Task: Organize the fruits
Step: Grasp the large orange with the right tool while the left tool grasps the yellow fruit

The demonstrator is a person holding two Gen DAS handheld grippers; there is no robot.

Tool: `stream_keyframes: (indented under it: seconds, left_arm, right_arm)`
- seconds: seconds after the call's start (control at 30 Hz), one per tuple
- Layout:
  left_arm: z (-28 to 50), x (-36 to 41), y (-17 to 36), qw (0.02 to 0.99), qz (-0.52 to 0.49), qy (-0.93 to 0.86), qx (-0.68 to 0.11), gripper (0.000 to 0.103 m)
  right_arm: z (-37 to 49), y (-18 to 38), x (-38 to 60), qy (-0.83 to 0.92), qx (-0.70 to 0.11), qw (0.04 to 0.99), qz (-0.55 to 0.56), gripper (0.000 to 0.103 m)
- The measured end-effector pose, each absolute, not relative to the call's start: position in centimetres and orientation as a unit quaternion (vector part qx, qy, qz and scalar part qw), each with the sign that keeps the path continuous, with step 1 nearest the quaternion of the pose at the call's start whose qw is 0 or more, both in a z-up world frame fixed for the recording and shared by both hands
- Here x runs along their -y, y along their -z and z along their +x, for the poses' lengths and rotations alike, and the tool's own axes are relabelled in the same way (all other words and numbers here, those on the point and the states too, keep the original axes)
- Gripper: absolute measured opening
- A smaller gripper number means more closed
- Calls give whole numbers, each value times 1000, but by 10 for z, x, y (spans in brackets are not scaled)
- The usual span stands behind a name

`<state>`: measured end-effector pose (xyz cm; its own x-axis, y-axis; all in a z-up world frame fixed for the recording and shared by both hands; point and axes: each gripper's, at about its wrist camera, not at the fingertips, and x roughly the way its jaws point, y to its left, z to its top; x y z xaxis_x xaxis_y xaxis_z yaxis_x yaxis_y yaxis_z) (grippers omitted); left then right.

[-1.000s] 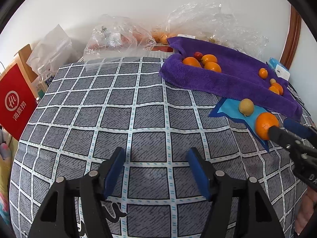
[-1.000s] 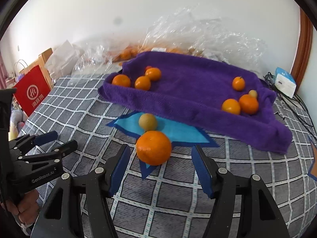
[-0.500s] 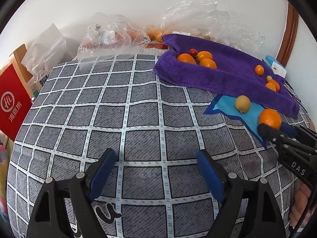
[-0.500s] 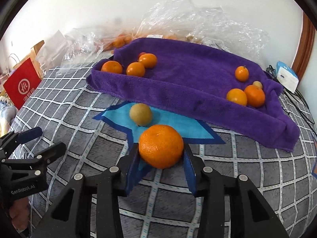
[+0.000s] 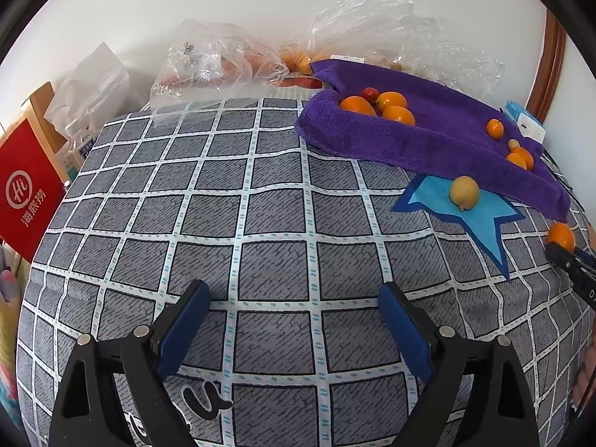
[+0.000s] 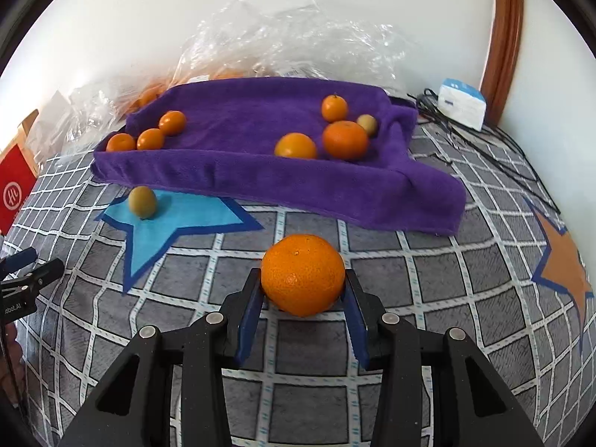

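Observation:
My right gripper (image 6: 302,290) is shut on a large orange (image 6: 302,273) and holds it above the checked cloth, right of the blue star mat (image 6: 169,219). The orange also shows at the right edge of the left wrist view (image 5: 561,236). A yellow-green fruit (image 6: 142,202) lies on the blue star. The purple towel (image 6: 260,171) behind holds several oranges, one group at its left (image 6: 151,138) and one at its right (image 6: 344,139). My left gripper (image 5: 294,320) is open and empty over the cloth, far left of the fruit.
An orange star mat (image 6: 564,260) lies at the right. Clear plastic bags (image 5: 216,63) with more fruit sit along the back wall. A red bag (image 5: 26,186) stands off the left edge. A white box (image 6: 462,102) and black cables (image 6: 495,149) lie at the back right.
My right gripper closed on the large orange, lifted it off the blue star and carried it to the right. My left gripper opened wider and drew back slightly.

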<state>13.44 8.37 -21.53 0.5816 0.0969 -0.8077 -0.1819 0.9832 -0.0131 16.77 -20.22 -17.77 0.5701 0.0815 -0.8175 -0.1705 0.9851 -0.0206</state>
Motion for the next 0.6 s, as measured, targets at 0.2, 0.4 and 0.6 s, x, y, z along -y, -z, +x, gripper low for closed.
stream_keyframes:
  seconds: [0.2, 0.4, 0.6]
  left_arm:
    - [134, -87, 217, 884, -52, -93, -455, 101]
    - [137, -76, 210, 879, -49, -74, -469, 83]
    - [156, -34, 190, 893, -34, -24, -448, 77]
  right_arm:
    - [165, 184, 205, -70, -465, 881, -53, 46]
    - [163, 183, 211, -76, -460, 884, -36, 41]
    - [165, 179, 212, -74, -449, 890, -43, 41]
